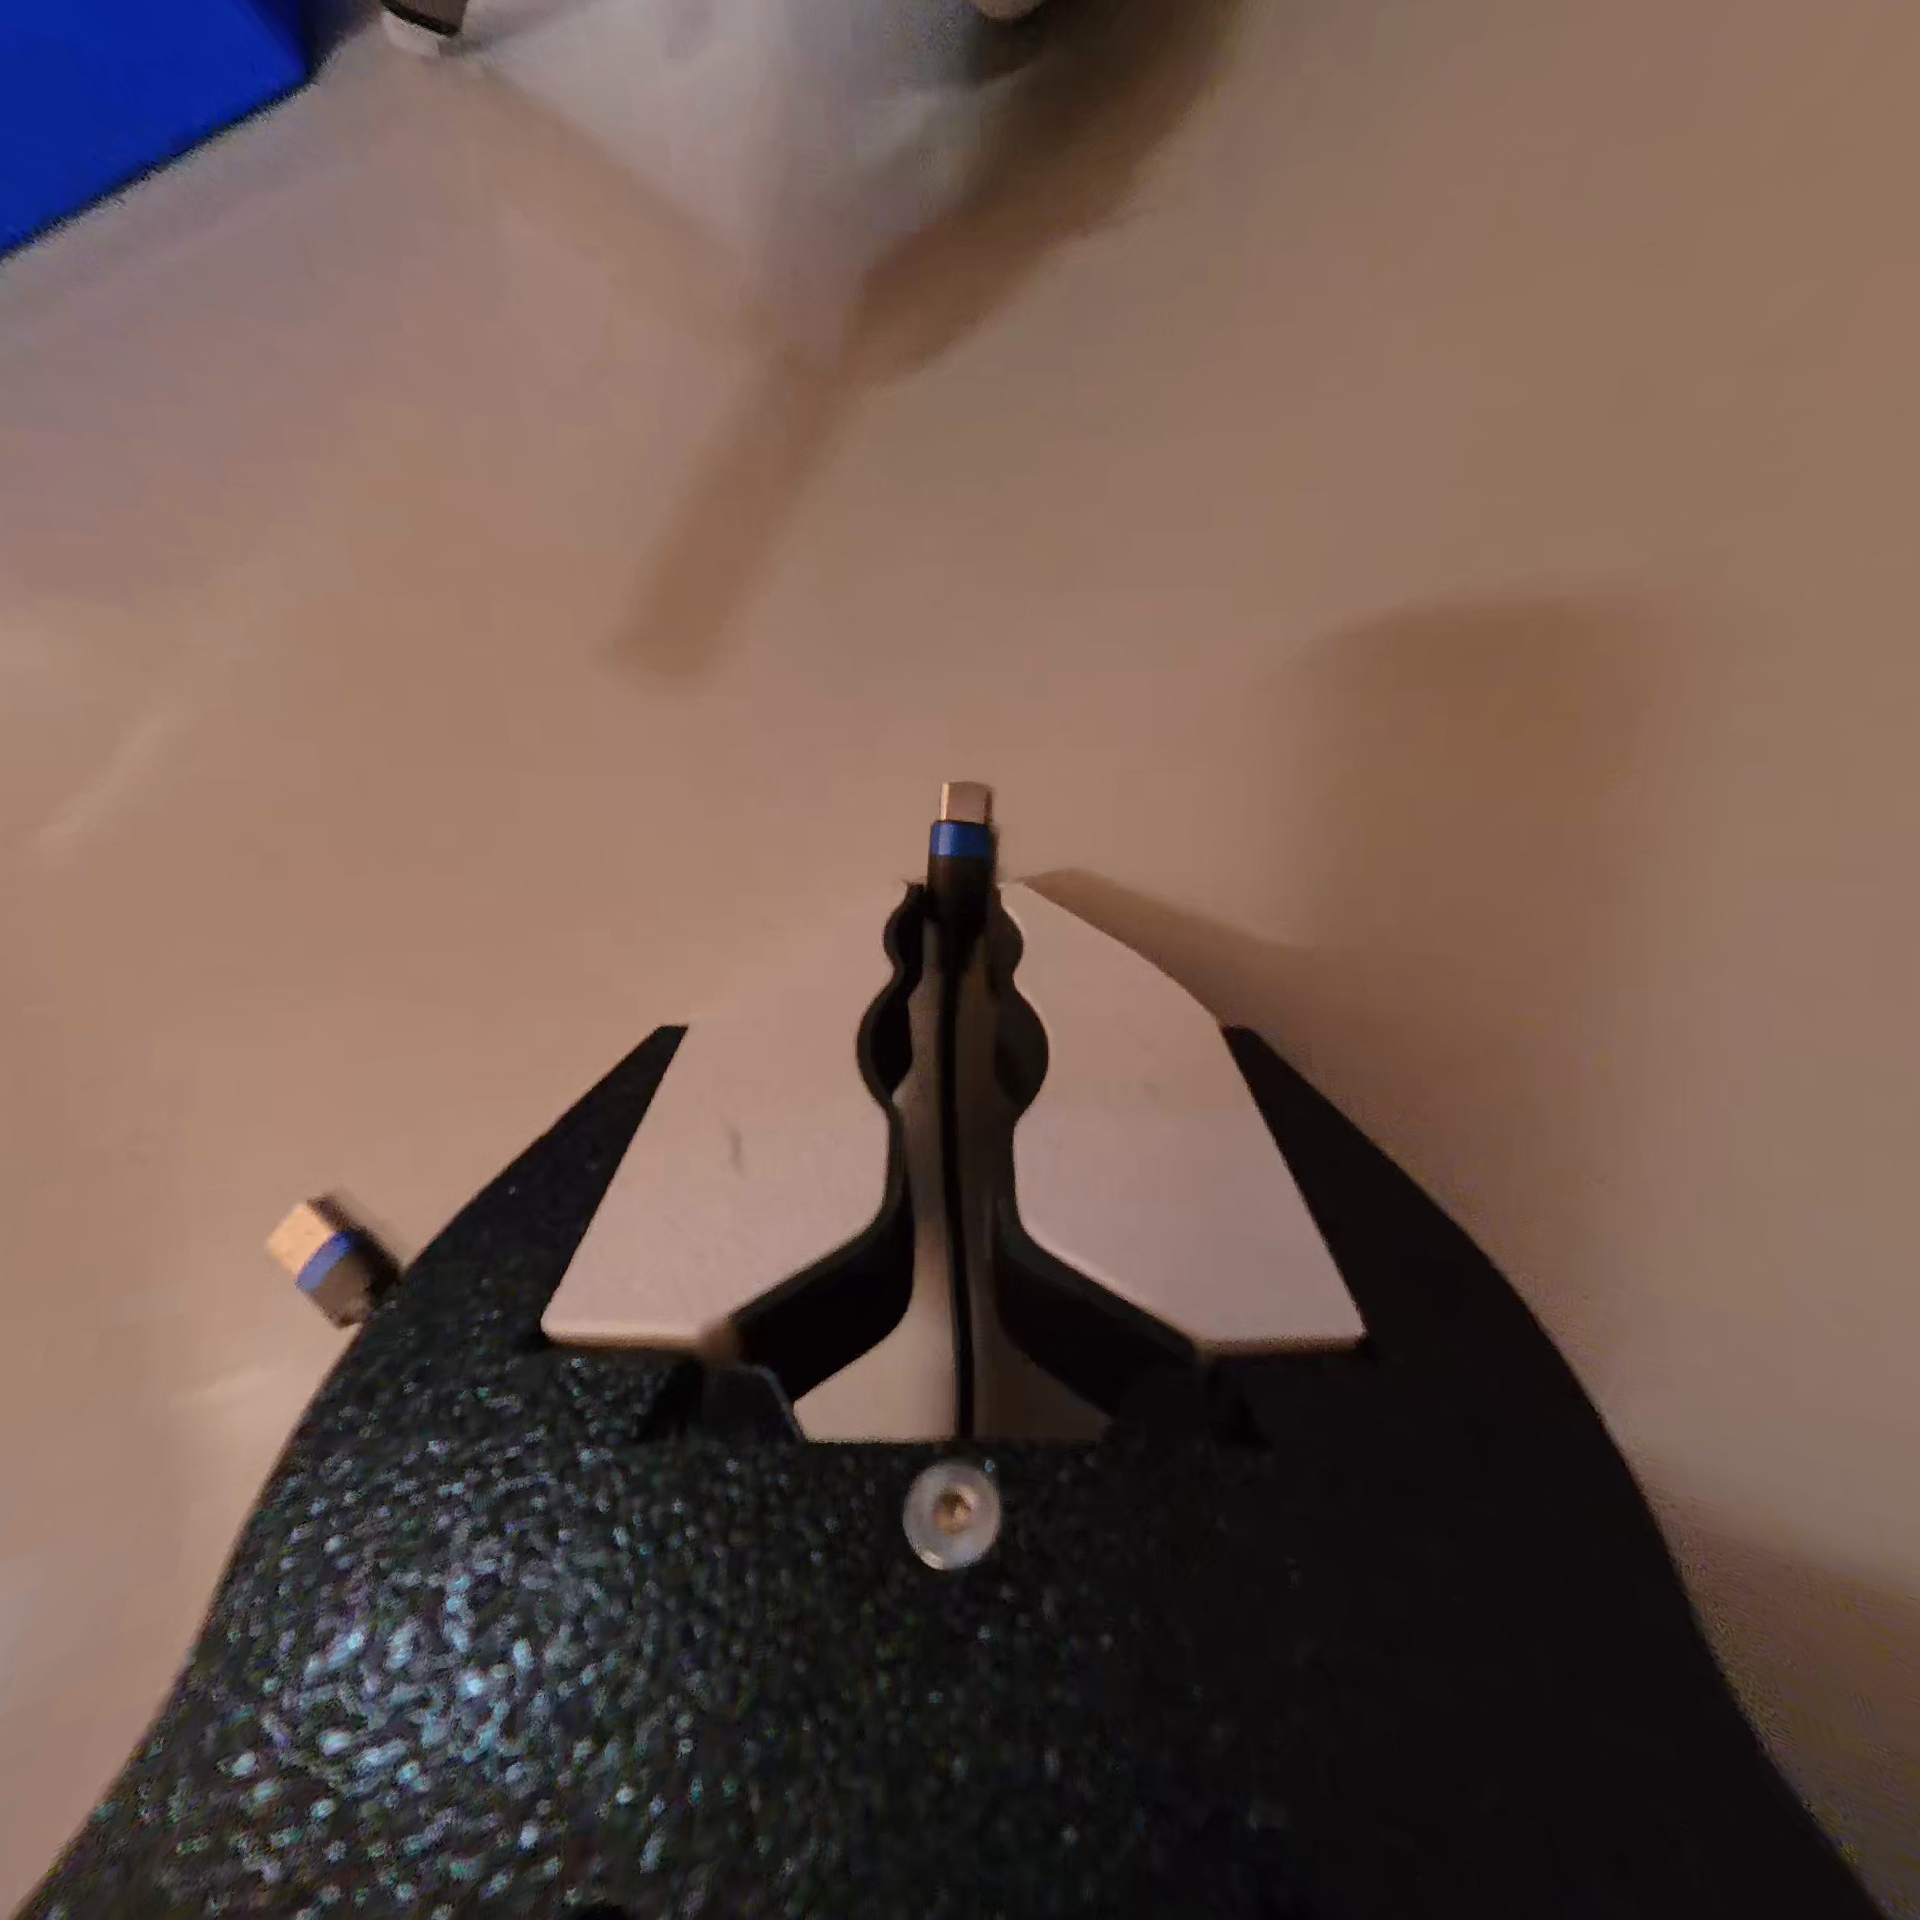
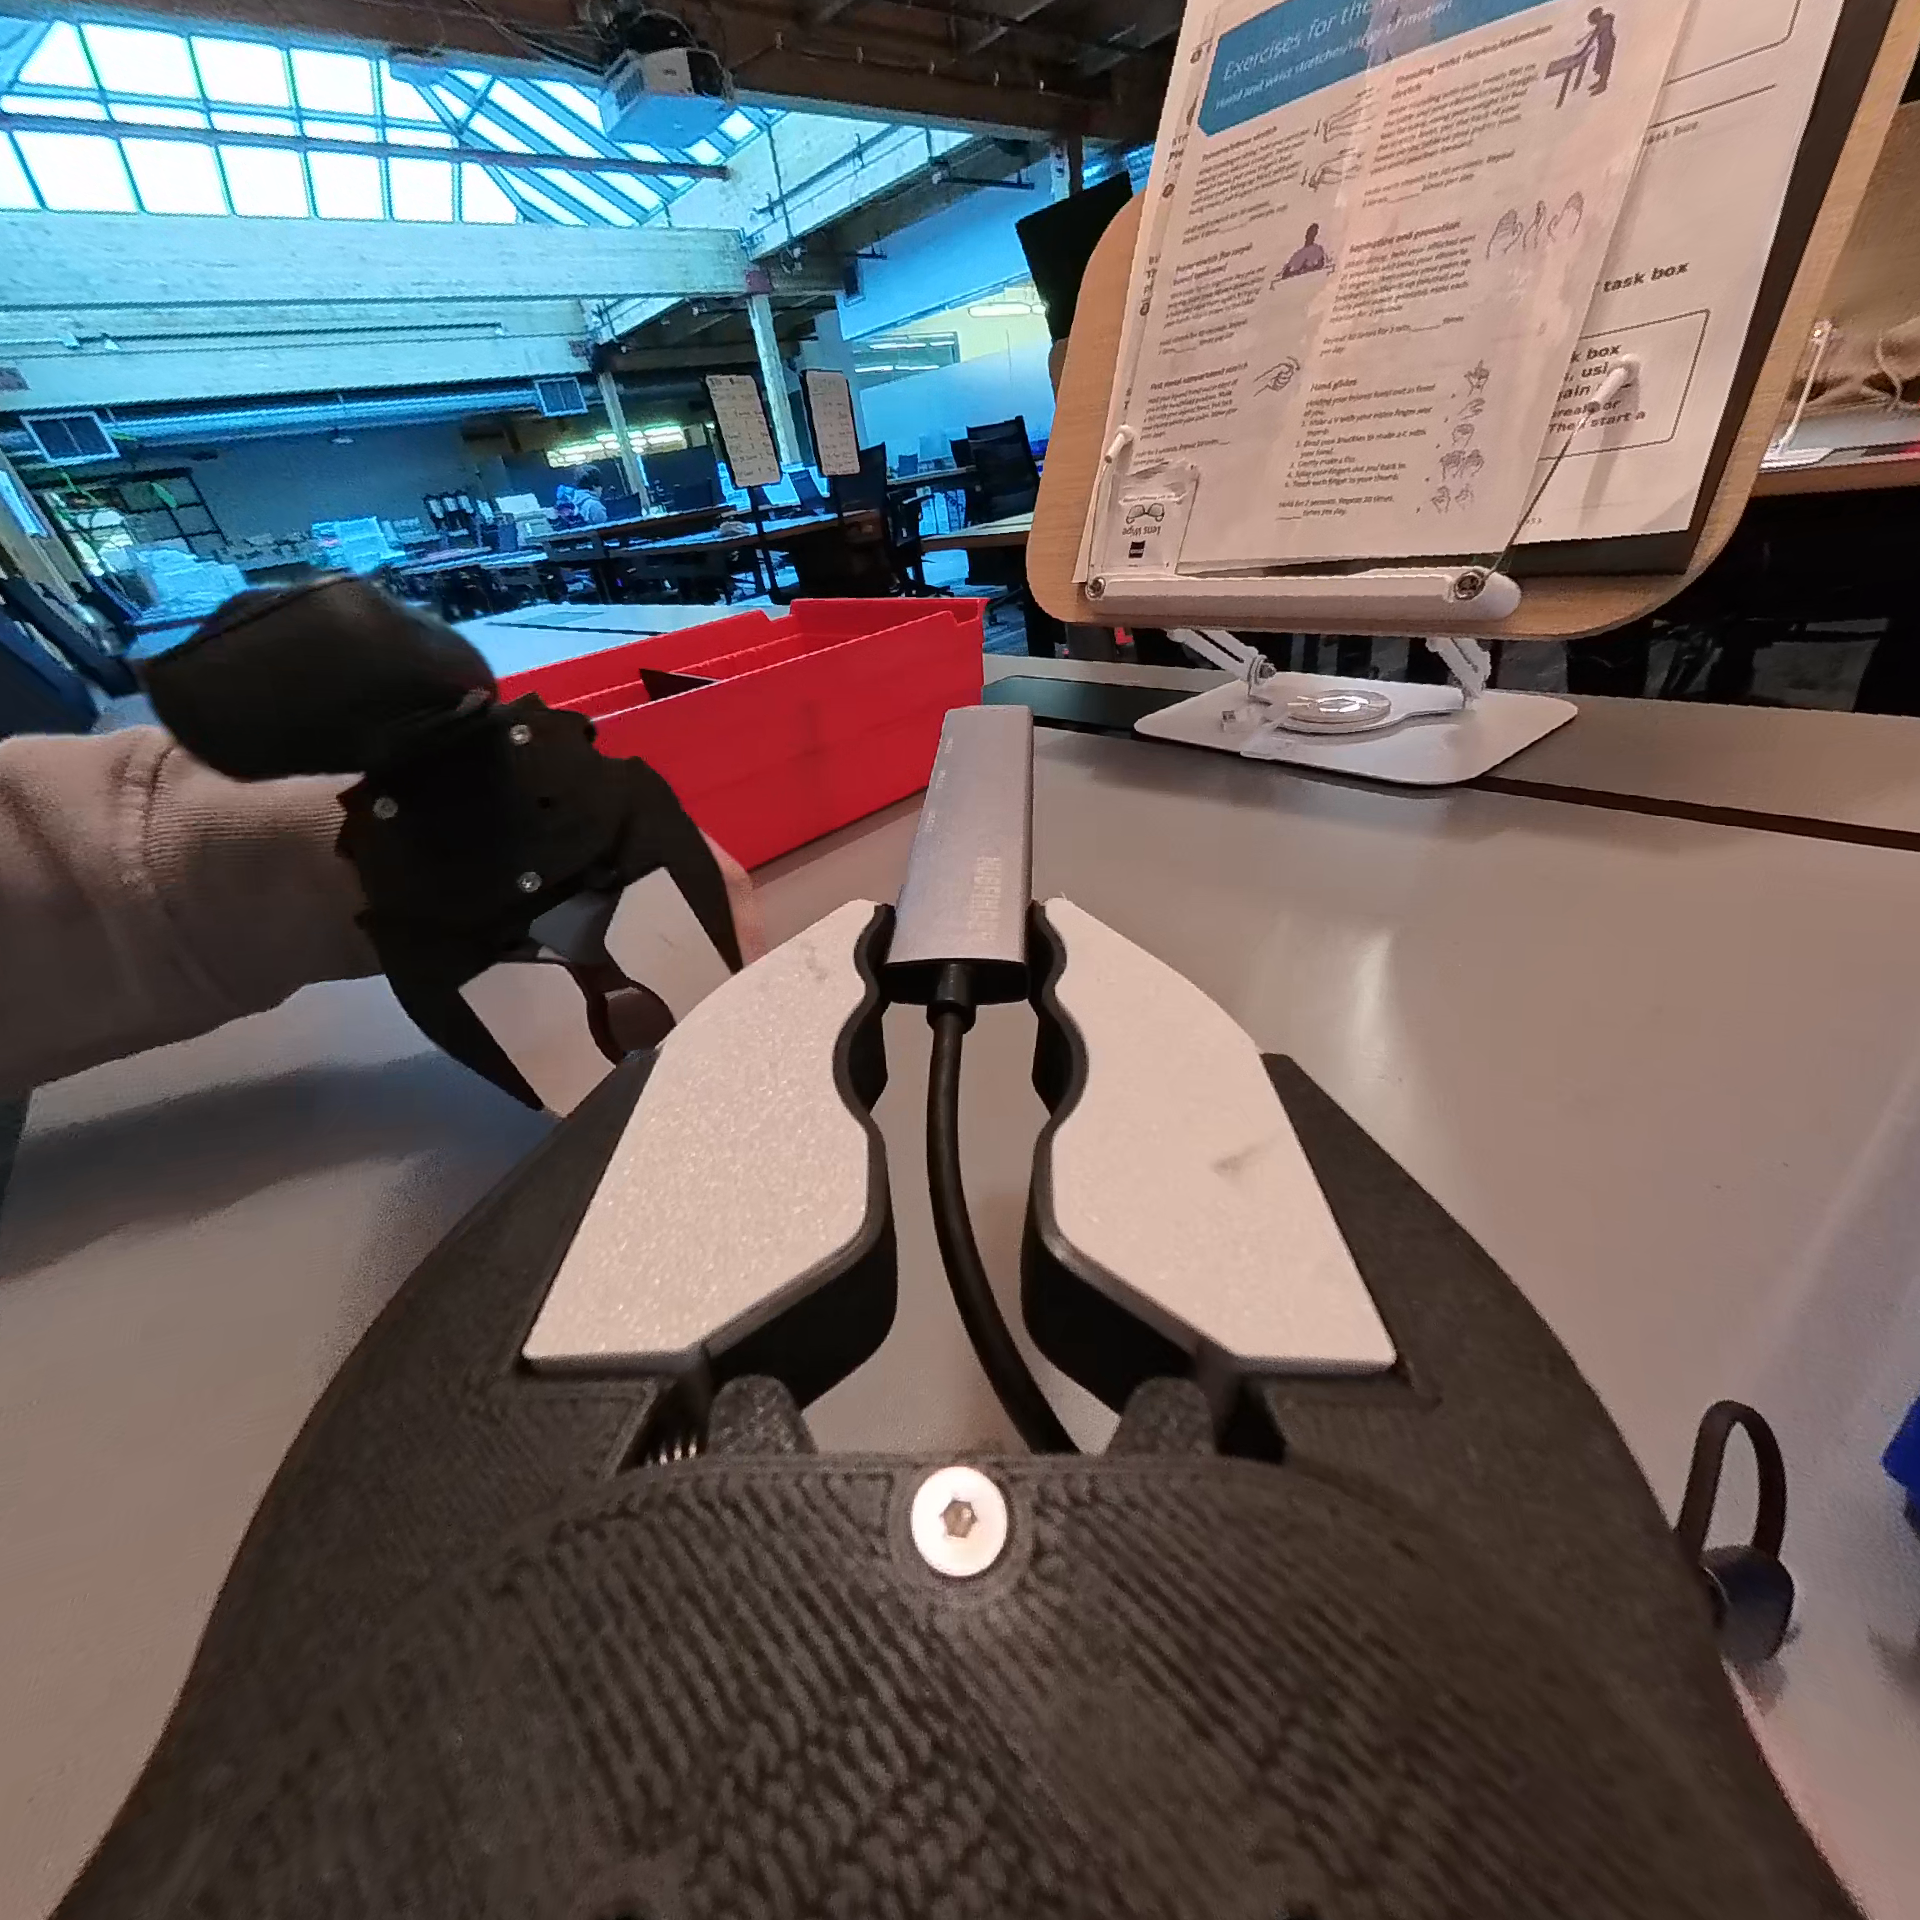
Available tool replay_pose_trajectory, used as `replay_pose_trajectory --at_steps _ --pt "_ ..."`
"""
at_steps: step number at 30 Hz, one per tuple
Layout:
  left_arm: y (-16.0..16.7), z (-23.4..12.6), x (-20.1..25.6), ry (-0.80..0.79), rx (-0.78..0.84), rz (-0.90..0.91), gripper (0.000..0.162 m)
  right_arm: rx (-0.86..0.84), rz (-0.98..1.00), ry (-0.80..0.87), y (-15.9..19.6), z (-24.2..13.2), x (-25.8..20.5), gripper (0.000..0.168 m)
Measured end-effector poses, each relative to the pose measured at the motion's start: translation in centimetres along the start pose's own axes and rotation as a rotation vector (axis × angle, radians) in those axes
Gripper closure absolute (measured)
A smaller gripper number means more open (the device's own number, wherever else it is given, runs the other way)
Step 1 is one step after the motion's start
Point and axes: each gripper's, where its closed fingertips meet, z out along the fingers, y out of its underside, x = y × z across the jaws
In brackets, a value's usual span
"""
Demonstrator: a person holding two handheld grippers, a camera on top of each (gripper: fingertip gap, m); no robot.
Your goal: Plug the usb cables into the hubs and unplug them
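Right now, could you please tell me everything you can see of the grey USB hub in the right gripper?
The USB hub is a slim, dark grey bar that looks like brushed metal, with small markings along its top face. The right gripper is shut on its near end, a finger pressing each side. It points away over the grey table, towards the red bin. A black cable leaves its near end and runs back between the fingers. Its ports are not visible.

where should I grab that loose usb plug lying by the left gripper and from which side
Grip the loose plug on its dark body behind the blue ring, from above with fingers across its flat sides. It lies flat on the table, so the metal tip stays free for insertion.
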Motion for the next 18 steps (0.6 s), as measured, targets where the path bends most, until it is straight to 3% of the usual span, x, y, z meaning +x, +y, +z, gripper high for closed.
replay_pose_trajectory --at_steps 6,10,18 --pt "0.0 -0.1 -0.1 -0.124 0.027 0.042 0.152 -0.007 -0.009 0.0 0.1 0.1 -0.1 0.144" --pt "0.3 0.0 -0.9 -0.217 0.018 -0.067 0.152 -0.019 -0.025 -0.006 0.2 0.2 -0.4 0.144" --pt "-0.2 -1.2 -2.3 -0.248 0.026 -0.632 0.152 -0.031 -0.063 0.002 0.4 0.3 -0.7 0.144"
